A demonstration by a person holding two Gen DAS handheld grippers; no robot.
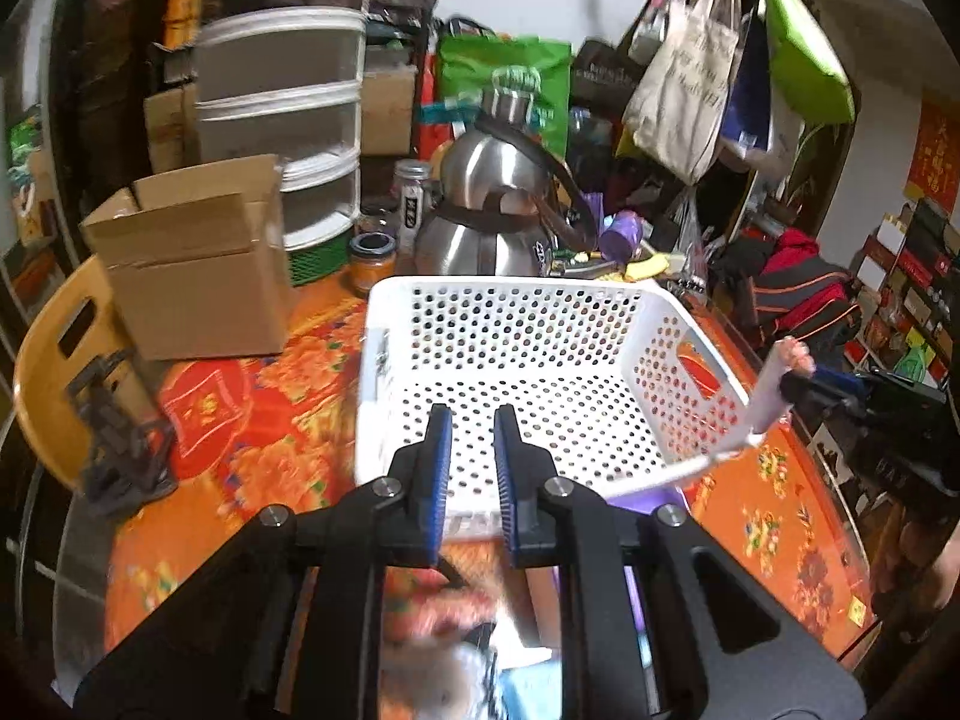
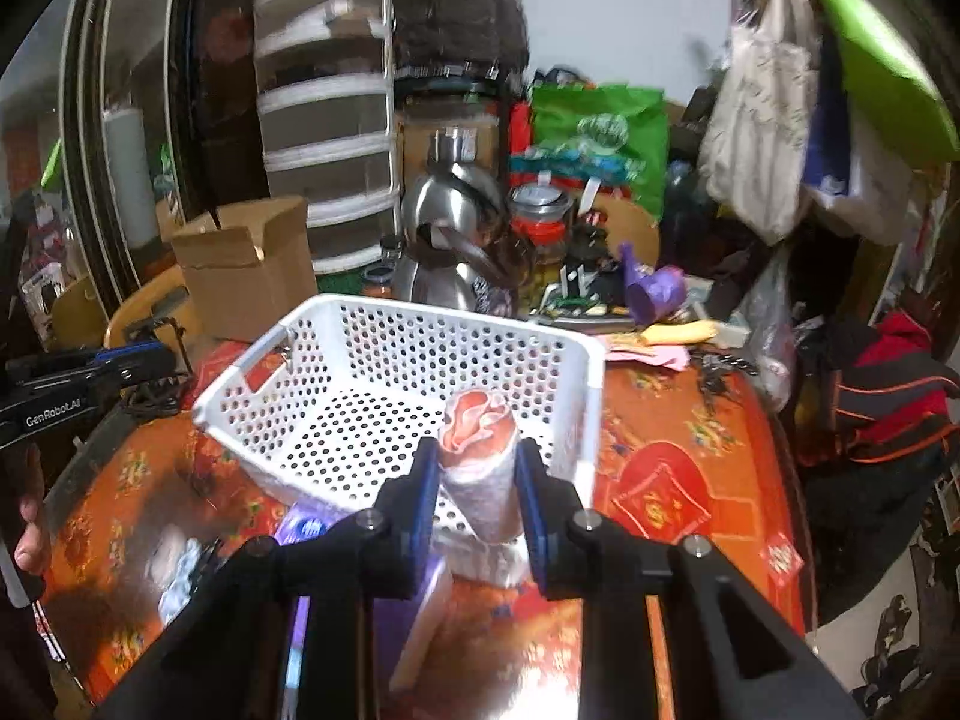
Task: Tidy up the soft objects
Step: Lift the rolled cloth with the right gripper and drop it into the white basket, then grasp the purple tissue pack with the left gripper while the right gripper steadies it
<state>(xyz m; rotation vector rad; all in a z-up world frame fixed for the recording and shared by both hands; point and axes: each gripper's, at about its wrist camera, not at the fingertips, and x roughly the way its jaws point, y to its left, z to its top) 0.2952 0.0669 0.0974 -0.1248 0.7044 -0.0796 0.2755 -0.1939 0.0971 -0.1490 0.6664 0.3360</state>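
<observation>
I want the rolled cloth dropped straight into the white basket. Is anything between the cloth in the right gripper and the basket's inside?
Nothing visible blocks it. The rolled cloth sits clamped in the right gripper, held over the near rim of the white basket, whose perforated floor looks bare. The left gripper is off to the side.

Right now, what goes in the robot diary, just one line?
right tongs: shut on rolled cloth | left tongs: shut, nothing held | white basket: empty, on orange table | step: cloth not yet in basket
</observation>
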